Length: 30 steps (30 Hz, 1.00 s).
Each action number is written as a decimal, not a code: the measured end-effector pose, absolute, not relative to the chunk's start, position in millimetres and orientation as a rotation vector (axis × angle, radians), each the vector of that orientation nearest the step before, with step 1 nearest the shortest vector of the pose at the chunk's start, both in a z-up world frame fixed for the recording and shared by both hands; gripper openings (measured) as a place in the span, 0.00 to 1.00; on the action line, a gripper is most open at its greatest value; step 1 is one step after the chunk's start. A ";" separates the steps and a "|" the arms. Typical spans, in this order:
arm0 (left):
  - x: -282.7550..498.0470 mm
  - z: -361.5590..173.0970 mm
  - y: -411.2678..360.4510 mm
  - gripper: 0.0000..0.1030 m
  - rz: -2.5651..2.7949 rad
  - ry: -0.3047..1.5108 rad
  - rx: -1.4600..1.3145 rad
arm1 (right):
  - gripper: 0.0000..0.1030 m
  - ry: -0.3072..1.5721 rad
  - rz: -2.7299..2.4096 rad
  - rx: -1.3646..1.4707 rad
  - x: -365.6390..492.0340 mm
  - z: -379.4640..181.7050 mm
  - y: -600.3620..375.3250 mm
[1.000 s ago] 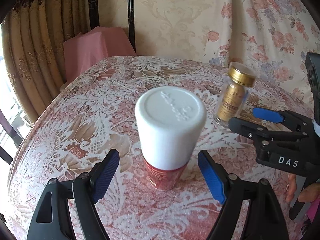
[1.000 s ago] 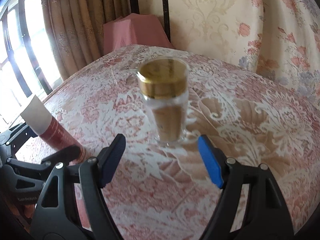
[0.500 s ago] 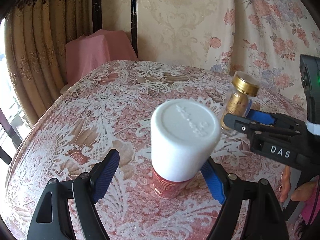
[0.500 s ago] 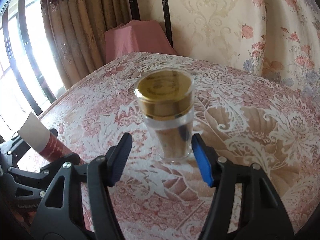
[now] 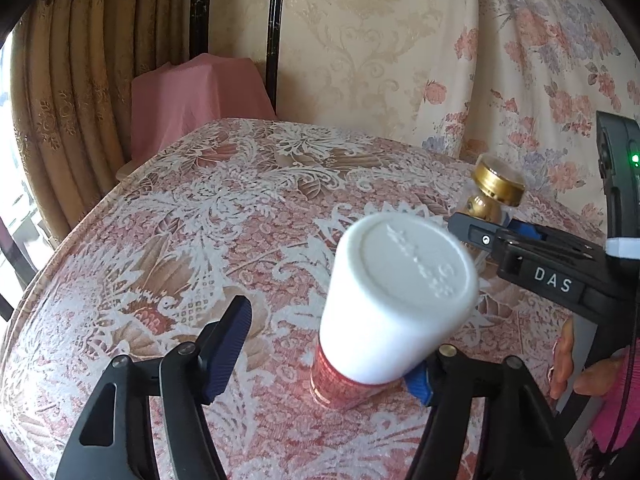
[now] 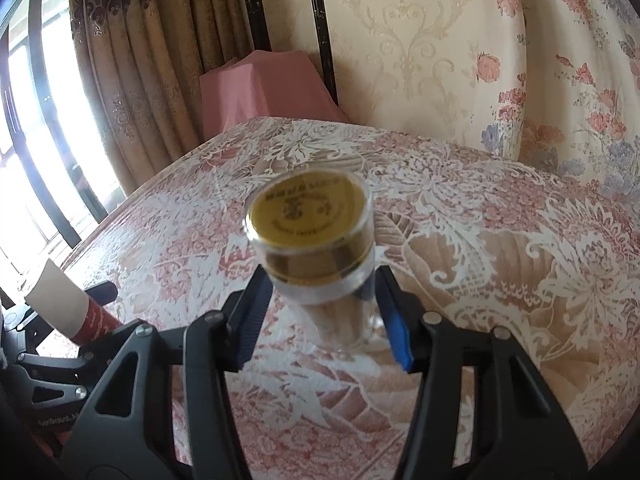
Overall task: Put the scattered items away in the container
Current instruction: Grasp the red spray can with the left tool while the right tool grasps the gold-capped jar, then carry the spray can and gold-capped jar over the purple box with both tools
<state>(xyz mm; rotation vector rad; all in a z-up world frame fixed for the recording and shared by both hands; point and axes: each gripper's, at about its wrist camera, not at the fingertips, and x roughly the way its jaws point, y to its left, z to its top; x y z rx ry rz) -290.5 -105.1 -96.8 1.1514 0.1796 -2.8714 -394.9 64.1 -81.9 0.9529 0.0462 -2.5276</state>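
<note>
- The left claw (image 5: 320, 344) has just been closing around the red bottle with a white cap (image 5: 394, 300). Its right blue pad (image 5: 416, 384) lies against the bottle's red body; the left blue pad (image 5: 228, 350) stands clear of it at the nine o'clock side, so there is no grip yet.
- The bottle leans, cap tipped toward two o'clock, its base on the worktop (image 5: 200, 220) with a red-and-white lace-patterned cloth.
- The right claw (image 6: 324, 320) has just been closing on the clear jar with a gold lid (image 6: 310, 232). Both blue pads sit at the jar's glass sides at nine and three o'clock, and appear to be pressing on it, though blur makes the contact hard to confirm.
- Whether the jar's base rests on the worktop I cannot tell; it stands near upright.
- In the left wrist view the jar (image 5: 494, 196) sits at two o'clock from the bottle, the right claw's black frame around it, a person's fingers (image 5: 564, 360) at the handle.
- In the right wrist view the bottle (image 6: 68, 308) lies at the eight o'clock edge, inside the left claw's frame.
- Beyond the worktop: gold curtains (image 5: 80, 100), a pink cloth-covered object (image 5: 196, 100), floral drapery (image 5: 540, 60).
</note>
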 end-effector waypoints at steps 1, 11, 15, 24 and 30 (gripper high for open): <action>-291.0 -96.9 -105.0 0.64 -2.873 0.183 1.150 | 0.53 0.045 -2.529 0.951 -396.1 -81.3 63.9; -293.5 -96.4 -105.1 0.51 -2.898 0.213 1.117 | 0.52 0.055 -2.541 0.917 -399.3 -79.6 63.1; -293.4 -96.4 -103.8 0.41 -2.914 0.217 1.109 | 0.50 0.072 -2.548 0.904 -398.0 -79.4 61.9; -288.3 -95.4 -100.1 0.34 -2.960 0.227 1.137 | 0.49 0.078 -2.553 0.895 -395.2 -79.3 63.6; -280.8 -91.0 -97.6 0.42 -2.975 0.229 1.134 | 0.50 0.079 -2.554 0.899 -394.1 -79.2 63.6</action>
